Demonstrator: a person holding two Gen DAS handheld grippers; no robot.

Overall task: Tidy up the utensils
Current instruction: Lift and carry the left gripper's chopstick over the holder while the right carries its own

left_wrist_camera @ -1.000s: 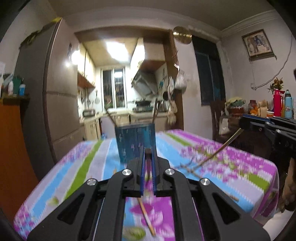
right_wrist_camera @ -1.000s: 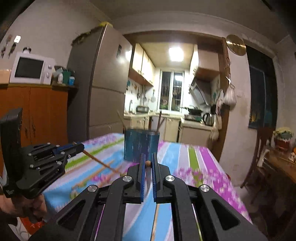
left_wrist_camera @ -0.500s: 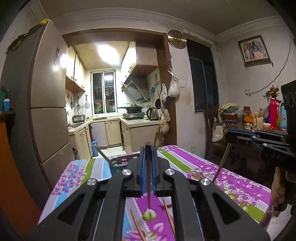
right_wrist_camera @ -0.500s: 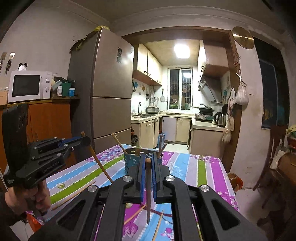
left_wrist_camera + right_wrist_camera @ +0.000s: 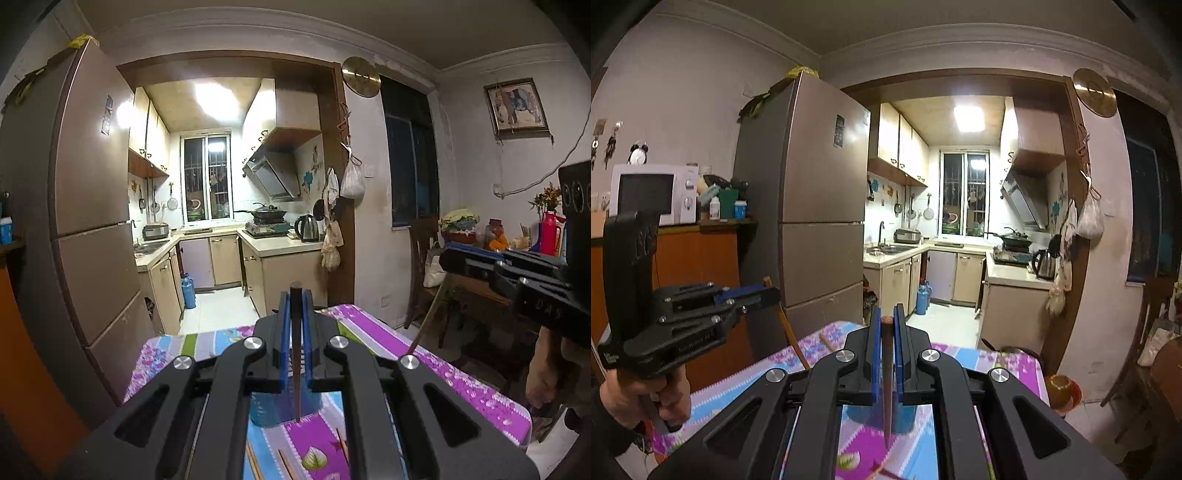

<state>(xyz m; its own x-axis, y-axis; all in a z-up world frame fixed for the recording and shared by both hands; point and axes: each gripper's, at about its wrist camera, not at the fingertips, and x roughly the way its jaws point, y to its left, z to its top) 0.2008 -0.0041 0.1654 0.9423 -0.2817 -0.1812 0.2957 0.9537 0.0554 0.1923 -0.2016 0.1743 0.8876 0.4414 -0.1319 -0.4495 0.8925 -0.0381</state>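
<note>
grippers both clamped — my left gripper and right gripper each pinch a dark wooden chopstick above the blue utensil holder.

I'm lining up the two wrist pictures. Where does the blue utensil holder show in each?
Left wrist view: the blue utensil holder sits low at centre, mostly hidden behind the left gripper.
Right wrist view: low at centre too, behind the right gripper.
Shared landmark: the kettle on the kitchen counter.
</note>
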